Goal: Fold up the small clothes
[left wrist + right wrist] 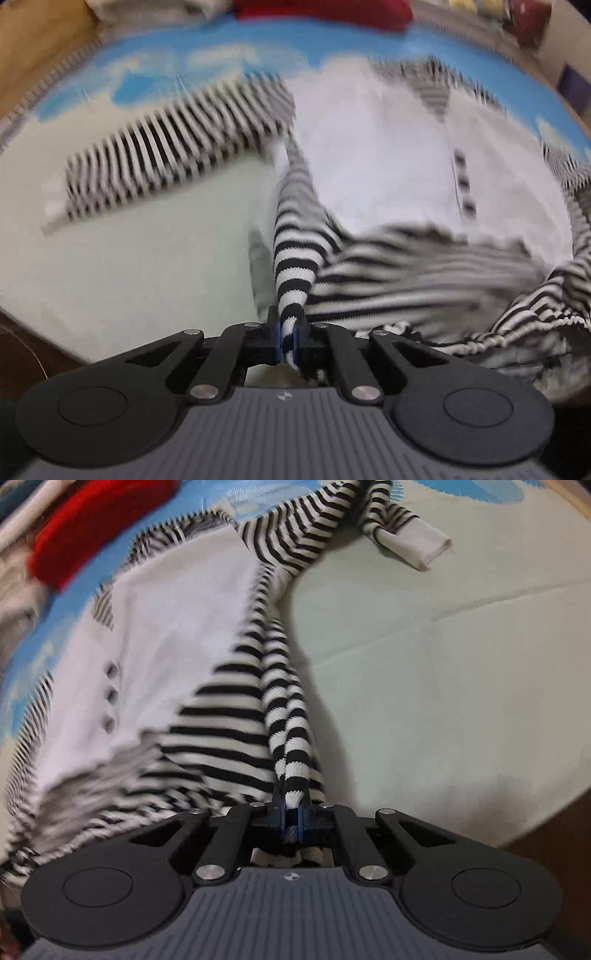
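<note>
A small garment with a white front panel and black-and-white striped sleeves and hem lies on a pale bed cover. In the left wrist view my left gripper (288, 332) is shut on a bunched fold of the striped garment (295, 258) at its near edge; one striped sleeve (166, 155) stretches to the left. In the right wrist view my right gripper (293, 812) is shut on another fold of the striped garment (284, 716). The other sleeve, with its white cuff (417, 548), runs away at the top right. A row of dark buttons (110, 694) marks the white panel.
The bed cover (129, 277) is pale near me and blue with white patches (229, 40) at the far side. A red cloth (92, 524) lies beyond the garment. Dark wood (546, 842) shows past the bed's near edge.
</note>
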Demonstrator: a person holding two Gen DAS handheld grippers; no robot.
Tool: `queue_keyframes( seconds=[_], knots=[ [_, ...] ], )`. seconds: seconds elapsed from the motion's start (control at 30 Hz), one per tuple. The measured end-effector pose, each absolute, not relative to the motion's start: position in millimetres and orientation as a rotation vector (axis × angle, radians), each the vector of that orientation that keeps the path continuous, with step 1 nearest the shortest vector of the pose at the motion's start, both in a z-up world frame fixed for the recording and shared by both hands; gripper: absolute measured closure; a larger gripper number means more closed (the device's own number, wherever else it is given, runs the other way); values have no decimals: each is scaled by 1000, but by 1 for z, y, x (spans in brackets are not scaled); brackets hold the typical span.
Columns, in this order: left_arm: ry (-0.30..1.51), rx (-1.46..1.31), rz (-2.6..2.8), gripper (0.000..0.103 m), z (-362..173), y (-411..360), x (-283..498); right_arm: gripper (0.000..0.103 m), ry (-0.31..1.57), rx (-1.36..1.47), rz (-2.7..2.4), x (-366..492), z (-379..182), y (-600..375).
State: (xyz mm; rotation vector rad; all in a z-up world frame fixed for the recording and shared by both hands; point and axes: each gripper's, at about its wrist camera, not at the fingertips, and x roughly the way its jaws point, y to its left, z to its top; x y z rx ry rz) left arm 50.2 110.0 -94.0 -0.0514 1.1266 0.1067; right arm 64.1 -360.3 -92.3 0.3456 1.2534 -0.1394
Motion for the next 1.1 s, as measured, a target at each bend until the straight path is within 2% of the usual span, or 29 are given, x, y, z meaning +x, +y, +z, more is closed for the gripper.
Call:
queue_keyframes(
  seconds=[0.03,0.1,0.17,0.33,0.4,0.43,0.5,0.6,0.73,0.8,0.87,0.93,1.0,1.1],
  knots=[
    [1162,-56,102,91,-101,111,49,98,1290,324,-148,66,-101,-361],
    [1167,-49,124,74,-104,111,49,97,1329,274,-150,66,-106,-359],
    [1150,-63,133,62,-97,111,50,95,1309,245,-173,64,-98,-358],
    [955,-75,107,62,-64,99,47,78,1118,226,-151,58,-59,-346],
    [925,-58,66,62,-63,87,50,60,1063,214,-90,59,-50,-334],
    [936,-52,36,62,-65,81,52,59,1063,203,-67,60,-53,-329],
    [1005,-39,-12,62,-77,71,57,56,1145,152,-33,61,-68,-321],
    [1246,64,16,60,-116,62,71,56,1319,62,-88,63,-96,-323],
    [1139,73,12,58,-93,54,71,56,1153,209,-60,68,-60,-332],
    [1074,72,-24,53,-83,48,70,54,1126,223,-44,71,-53,-334],
    [1127,102,-39,46,-92,41,75,53,1256,147,-68,75,-72,-328],
    [1277,141,-1,43,-116,41,79,51,1332,115,-97,72,-85,-328],
    [1287,108,27,42,-110,45,77,52,1306,151,-95,74,-75,-332],
    [1201,113,39,43,-67,32,79,52,1161,274,-117,72,-45,-348]
  ],
)
